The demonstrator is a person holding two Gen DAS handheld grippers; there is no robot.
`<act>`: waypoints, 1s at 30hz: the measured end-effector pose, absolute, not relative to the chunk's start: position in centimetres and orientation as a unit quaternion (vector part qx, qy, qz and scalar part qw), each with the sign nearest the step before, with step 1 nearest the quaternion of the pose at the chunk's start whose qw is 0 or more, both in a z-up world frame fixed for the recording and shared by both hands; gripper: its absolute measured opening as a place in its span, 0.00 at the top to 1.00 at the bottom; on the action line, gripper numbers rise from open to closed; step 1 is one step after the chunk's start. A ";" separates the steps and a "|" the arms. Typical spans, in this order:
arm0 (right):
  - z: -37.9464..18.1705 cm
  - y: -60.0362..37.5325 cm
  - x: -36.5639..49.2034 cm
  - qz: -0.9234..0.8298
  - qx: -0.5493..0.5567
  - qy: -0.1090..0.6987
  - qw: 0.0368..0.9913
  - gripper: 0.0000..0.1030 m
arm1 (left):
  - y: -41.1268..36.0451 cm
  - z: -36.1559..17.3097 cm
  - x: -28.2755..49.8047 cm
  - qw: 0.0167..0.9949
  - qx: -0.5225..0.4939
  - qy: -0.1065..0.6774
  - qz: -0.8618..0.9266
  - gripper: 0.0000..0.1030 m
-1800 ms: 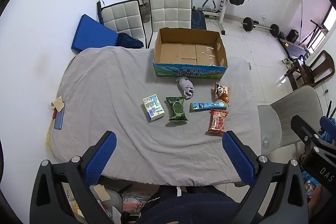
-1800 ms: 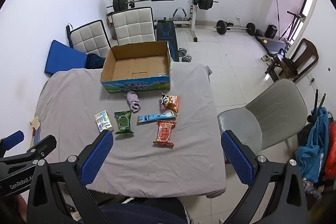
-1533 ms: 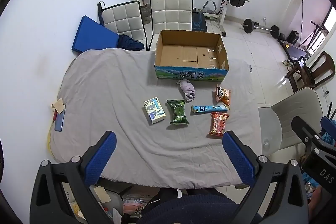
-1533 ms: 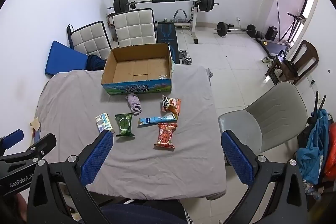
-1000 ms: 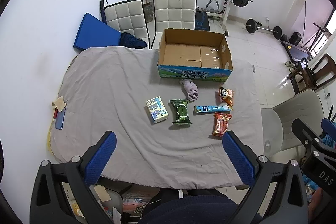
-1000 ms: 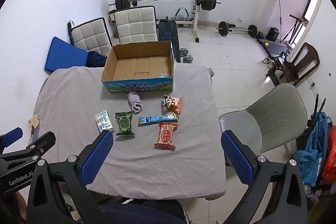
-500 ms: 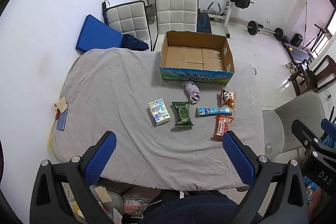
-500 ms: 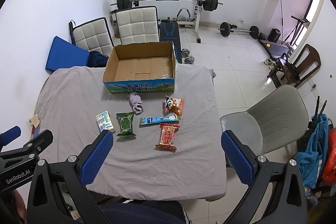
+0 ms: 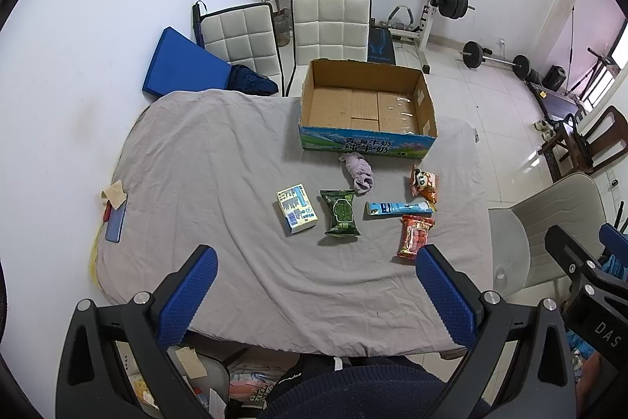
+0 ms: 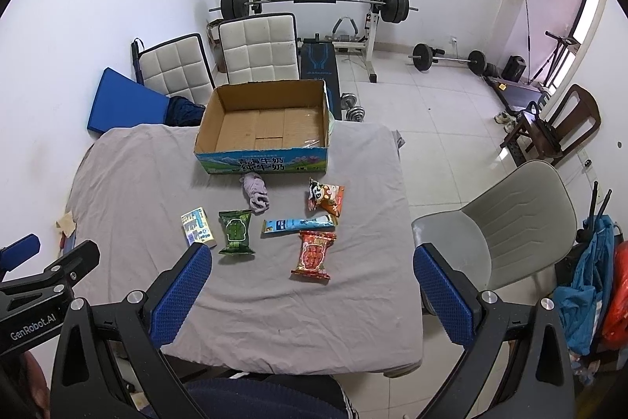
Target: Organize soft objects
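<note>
Compared with moments earlier, both cameras are showing the desk (image 9: pixel 204 160) and its items slightly lower and nearer in the picture, and more of the weight bench (image 10: pixel 314 2) at the back wall is appearing; the items themselves are lying in the same arrangement.

The left gripper (image 9: pixel 314 285) is hovering above the near edge of the desk, its blue-padded fingers (image 9: pixel 186 295) spread wide apart and holding nothing. The right gripper (image 10: pixel 310 285) is hovering beside it, to the right, its fingers (image 10: pixel 441 295) likewise spread wide and empty. Both are pointing toward the far end of the desk, well apart from every item.

A grey cloth is covering the desk. An open, empty cardboard box (image 9: pixel 367 110) is sitting at the far edge. Just in front of it a crumpled lilac sock (image 9: pixel 360 171) is lying. Nearer, a row of items is lying: a white tissue pack (image 9: pixel 296 209), a green snack bag (image 9: pixel 340 213), a long blue tube-shaped pack (image 9: pixel 398 209), an orange cartoon snack bag (image 9: pixel 424 181) and a red snack bag (image 9: pixel 416 236).

A grey chair (image 10: pixel 510 222) is standing just right of the desk.
</note>
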State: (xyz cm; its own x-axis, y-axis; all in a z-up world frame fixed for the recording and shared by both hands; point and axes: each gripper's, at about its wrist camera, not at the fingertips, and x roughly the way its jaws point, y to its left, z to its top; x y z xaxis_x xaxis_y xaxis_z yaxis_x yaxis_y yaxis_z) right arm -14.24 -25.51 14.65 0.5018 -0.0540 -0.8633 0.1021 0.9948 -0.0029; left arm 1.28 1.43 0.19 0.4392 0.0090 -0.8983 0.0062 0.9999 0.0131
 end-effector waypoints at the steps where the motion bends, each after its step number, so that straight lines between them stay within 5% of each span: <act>1: 14.7 -25.5 -14.3 -0.045 0.025 0.496 0.867 0.00 | 1.4 0.2 1.3 0.848 0.007 0.530 0.001 0.00; 30: 15.3 -26.0 -13.6 -0.036 0.022 0.495 0.868 0.00 | 1.5 0.6 1.3 0.851 0.006 0.524 0.005 0.00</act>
